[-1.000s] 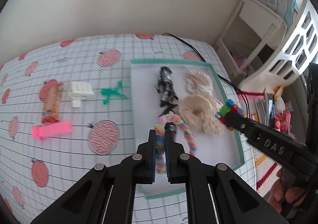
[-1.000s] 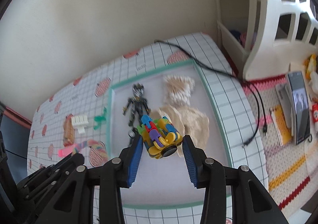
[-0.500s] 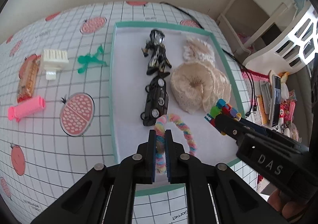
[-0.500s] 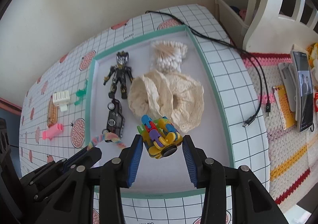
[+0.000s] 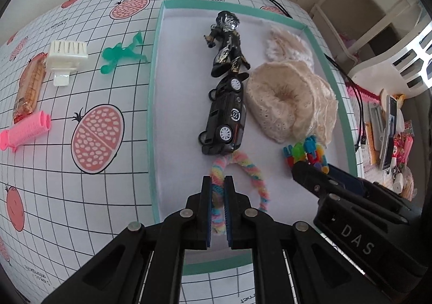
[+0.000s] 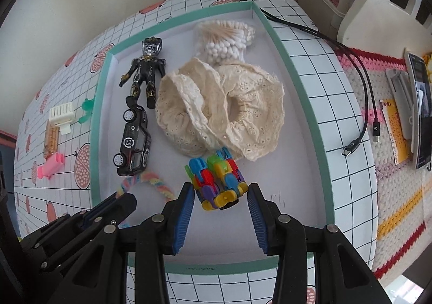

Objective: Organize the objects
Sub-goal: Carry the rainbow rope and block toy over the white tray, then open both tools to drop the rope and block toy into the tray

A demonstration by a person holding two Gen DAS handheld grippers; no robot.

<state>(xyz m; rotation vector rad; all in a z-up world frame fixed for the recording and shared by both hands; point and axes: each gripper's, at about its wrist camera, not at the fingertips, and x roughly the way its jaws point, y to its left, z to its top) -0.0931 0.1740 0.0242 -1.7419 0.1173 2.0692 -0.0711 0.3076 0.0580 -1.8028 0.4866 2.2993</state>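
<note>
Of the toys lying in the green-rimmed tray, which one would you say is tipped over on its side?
The black toy car: it lies on its side, wheels facing sideways. The dark action figure lies flat on its back just beyond it.

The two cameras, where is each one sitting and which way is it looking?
Left wrist: sits on the left gripper, looking down into the tray; its fingers pinch the rainbow loop, and the right gripper pokes in.
Right wrist: sits on the right gripper, looking down into the tray; its fingers flank the colourful toy, with the left gripper at lower left.
Both see the car, figure and lace hat.
</note>
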